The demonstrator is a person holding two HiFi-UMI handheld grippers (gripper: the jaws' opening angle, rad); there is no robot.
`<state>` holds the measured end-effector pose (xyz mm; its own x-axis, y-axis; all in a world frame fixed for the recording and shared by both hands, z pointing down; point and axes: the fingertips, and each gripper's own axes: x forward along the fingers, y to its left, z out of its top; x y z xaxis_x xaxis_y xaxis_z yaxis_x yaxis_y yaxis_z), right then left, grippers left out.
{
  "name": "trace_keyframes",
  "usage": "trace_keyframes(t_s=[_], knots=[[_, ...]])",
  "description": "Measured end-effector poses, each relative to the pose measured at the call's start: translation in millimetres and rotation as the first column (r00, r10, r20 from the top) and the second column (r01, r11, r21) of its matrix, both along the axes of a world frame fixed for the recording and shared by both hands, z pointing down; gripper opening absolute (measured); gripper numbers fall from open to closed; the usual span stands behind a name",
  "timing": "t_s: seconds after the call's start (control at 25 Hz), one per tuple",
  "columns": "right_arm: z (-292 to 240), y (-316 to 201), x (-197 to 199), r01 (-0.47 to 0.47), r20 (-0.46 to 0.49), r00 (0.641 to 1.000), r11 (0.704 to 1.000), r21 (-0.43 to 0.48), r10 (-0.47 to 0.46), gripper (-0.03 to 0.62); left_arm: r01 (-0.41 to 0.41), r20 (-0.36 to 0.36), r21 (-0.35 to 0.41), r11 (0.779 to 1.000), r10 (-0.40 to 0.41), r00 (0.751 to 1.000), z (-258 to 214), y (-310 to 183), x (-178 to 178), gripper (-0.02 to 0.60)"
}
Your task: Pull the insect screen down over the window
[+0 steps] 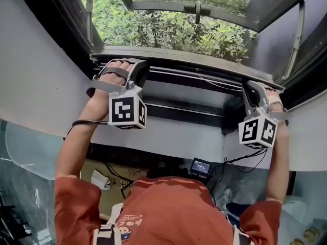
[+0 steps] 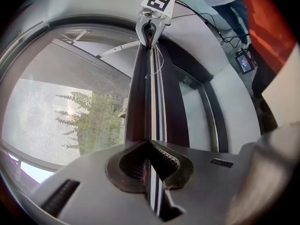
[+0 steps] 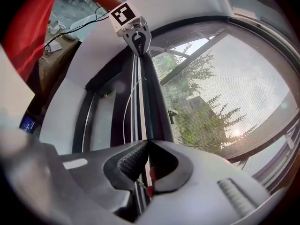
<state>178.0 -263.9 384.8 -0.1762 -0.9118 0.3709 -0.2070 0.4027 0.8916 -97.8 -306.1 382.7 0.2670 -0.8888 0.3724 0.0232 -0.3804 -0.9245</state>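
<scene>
The left gripper [image 2: 149, 165] is clamping the pull bar [image 1: 189, 59] of the insect screen near the bar's left end, its jaws closed on the bar's thin lip. The right gripper [image 3: 146, 165] is gripping the same lip near the bar's right end (each gripper view is looking straight along the bar to the marker cube [image 2: 158, 1] on the other one). The screen mesh [image 2: 70, 121] is running up from the bar across the window opening, with shrubs [image 3: 201, 111] showing through it. The bar is sitting short of the dark bottom rail [image 1: 184, 114] of the window frame, so the screen is not yet fully down.

The step in hand, as I judge it, is the downward pull. Doing it well is going to depend on lowering both hands at the same pace, so the bar is staying level and not jamming at either end. The squeeze should be staying firm, since the lip is narrow and could be slipping out, until the bar is seating against the bottom rail.
</scene>
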Motion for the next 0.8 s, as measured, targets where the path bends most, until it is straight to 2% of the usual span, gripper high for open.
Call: trace_keyframes(t_s=[0.52,0.8], knots=[[26,1,-1,-0.013,0.037,0.999,0.996,-0.083,0.017,0.029,0.005,-0.004,-0.058,0.998,-0.005,1.000,26,2,-1,0.021],[30,1,-1,-0.010,0.055,0.998,0.995,-0.095,0.016,0.031,-0.004,-0.024,-0.075,0.997,0.002,1.000,30,1,0,0.020]])
